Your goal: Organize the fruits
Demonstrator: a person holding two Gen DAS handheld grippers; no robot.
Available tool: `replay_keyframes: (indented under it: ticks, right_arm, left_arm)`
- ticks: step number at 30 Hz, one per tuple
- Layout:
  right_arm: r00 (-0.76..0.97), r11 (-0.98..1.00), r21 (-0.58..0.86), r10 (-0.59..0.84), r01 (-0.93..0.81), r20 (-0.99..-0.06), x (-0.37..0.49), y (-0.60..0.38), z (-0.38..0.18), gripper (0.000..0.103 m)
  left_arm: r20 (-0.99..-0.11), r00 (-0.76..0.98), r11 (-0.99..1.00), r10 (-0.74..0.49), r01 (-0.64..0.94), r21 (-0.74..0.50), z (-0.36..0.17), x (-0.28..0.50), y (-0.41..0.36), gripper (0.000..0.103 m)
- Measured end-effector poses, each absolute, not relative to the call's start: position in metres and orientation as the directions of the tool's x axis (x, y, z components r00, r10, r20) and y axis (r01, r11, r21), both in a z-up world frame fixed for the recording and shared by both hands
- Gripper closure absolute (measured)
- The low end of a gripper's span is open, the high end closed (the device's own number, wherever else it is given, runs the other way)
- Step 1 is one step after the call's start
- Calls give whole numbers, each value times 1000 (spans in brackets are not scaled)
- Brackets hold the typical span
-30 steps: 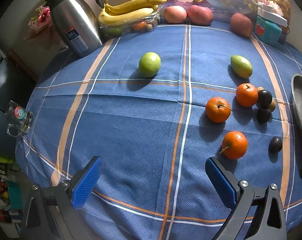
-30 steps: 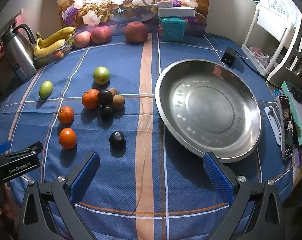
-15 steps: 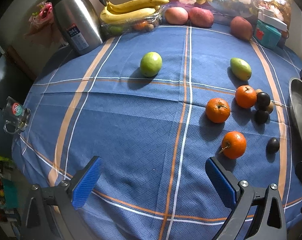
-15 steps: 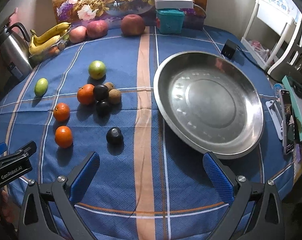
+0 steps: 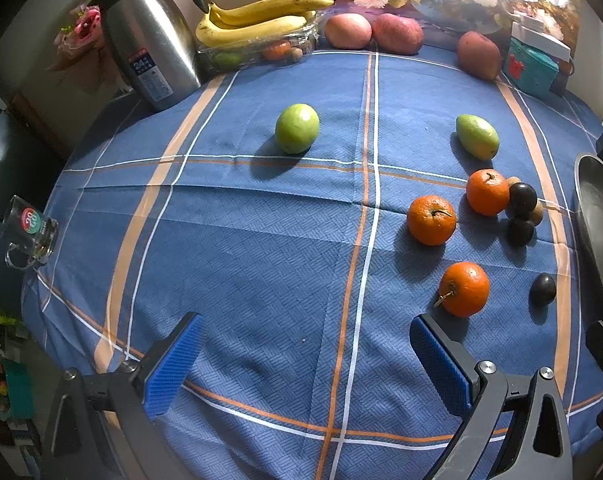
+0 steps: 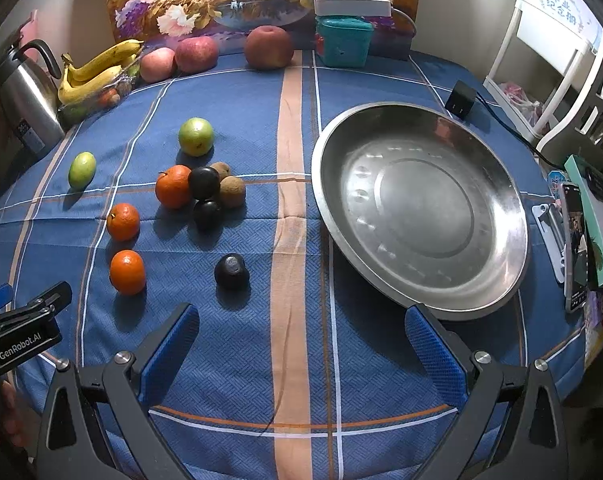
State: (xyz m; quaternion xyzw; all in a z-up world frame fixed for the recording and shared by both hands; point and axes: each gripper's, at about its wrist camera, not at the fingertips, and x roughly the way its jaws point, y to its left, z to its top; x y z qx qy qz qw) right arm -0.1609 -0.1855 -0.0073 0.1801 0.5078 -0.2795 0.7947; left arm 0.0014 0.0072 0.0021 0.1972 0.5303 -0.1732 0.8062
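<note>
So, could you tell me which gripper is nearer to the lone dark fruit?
Right. The right gripper has the lone dark fruit just ahead of its left finger; the left gripper sits farther off, with the fruit beyond its right finger.

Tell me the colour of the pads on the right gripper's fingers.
Blue, with a fine textured surface; the pads show best in the right wrist view.

We see our left gripper [image 5: 305, 364] and right gripper [image 6: 301, 360] alike — black frames, ribbed blue pads [image 6: 437, 354], silver screws [image 6: 482, 357] — "GenRobot.AI" in white.
</note>
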Motion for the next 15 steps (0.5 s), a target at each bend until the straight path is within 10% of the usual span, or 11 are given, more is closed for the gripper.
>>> replay_keyframes:
  ticks: [15]
  right_arm:
    - [336,784,7,-258,621,-906,-161,-185,-7,0]
  left_arm:
    - [-924,376,859,-67,492,138,1,1,6,0]
